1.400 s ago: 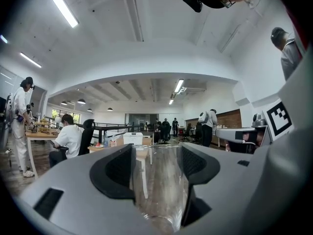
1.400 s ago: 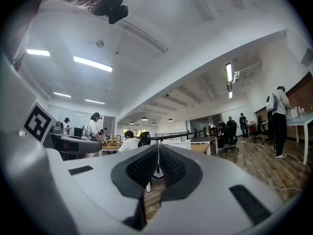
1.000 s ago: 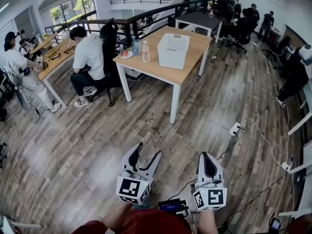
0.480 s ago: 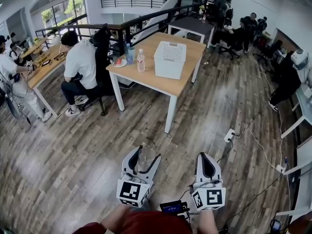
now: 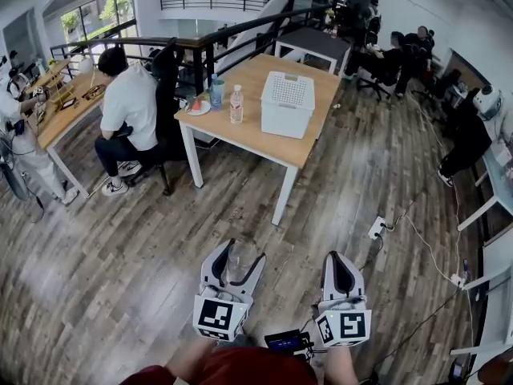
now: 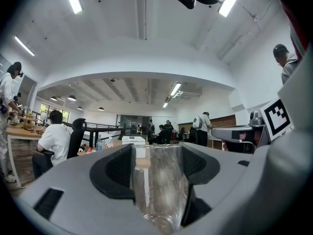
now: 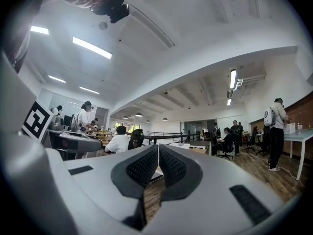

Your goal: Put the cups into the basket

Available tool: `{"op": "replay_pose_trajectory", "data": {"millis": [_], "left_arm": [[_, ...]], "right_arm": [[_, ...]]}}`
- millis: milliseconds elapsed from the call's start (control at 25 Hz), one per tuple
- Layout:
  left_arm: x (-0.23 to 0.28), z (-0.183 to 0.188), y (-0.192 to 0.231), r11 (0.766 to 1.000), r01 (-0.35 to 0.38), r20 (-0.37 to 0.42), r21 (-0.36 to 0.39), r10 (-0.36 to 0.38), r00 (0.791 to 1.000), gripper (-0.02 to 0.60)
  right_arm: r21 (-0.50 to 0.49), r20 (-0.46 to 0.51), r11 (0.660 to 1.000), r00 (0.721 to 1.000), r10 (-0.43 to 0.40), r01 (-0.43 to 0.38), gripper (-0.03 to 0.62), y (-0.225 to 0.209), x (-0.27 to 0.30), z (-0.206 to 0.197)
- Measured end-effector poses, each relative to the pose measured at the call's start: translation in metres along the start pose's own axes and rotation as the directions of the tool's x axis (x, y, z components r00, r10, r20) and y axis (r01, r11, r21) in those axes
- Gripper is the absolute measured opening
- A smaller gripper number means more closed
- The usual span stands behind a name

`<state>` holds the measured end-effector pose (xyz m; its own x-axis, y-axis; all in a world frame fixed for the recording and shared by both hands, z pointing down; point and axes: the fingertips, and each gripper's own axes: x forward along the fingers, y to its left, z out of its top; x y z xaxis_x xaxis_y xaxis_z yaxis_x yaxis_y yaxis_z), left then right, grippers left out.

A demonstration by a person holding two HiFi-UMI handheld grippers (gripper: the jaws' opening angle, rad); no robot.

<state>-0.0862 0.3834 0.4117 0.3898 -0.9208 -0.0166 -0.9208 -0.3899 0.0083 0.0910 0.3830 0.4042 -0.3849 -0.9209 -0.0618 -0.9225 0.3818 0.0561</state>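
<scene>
– Out on the office floor, well apart from the counter (image 5: 240,135): what is the left gripper (image 5: 243,251) carrying?
– A clear cup (image 6: 164,190), jaws clamped on its sides, mouth pointing away from the hand. The right gripper (image 7: 159,151) is pressed closed on nothing.
– And the basket (image 5: 287,103)?
– White, on the counter, far ahead.
– How will the cup handle?
– Probably light, slick and easily crushed or cracked. A gentle mid-wall hold looks safest.
</scene>
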Motion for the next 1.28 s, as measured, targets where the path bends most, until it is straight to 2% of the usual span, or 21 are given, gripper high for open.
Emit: {"op": "replay_pose_trajectory", "data": {"millis": [320,560,880,1280], "left_arm": [[0.009,-0.001,0.046,1.000,0.010,0.007,-0.013,-0.010,1.000,0.287],[0.017,-0.007,0.062,0.999,0.023,-0.004,-0.032,-0.023,1.000,0.287],[0.048,-0.010,0.064,0.999,0.032,0.002,-0.034,-0.032,0.999,0.287],[0.118,-0.016,0.059,0.999,0.022,-0.019,-0.028,-0.023,1.000,0.287]], "right_arm": [[-0.019,0.004,1.000,1.000,-0.005,0.005,0.011,0.030,0.038,0.005],[-0.030,-0.004,0.999,1.000,-0.016,0.016,0.011,0.038,0.051,0.001],[-0.027,0.013,1.000,1.000,-0.014,0.014,0.011,0.019,0.076,-0.006],[-0.012,-0.010,1.000,1.000,-0.002,0.002,0.011,-0.034,0.123,-0.021]]}}
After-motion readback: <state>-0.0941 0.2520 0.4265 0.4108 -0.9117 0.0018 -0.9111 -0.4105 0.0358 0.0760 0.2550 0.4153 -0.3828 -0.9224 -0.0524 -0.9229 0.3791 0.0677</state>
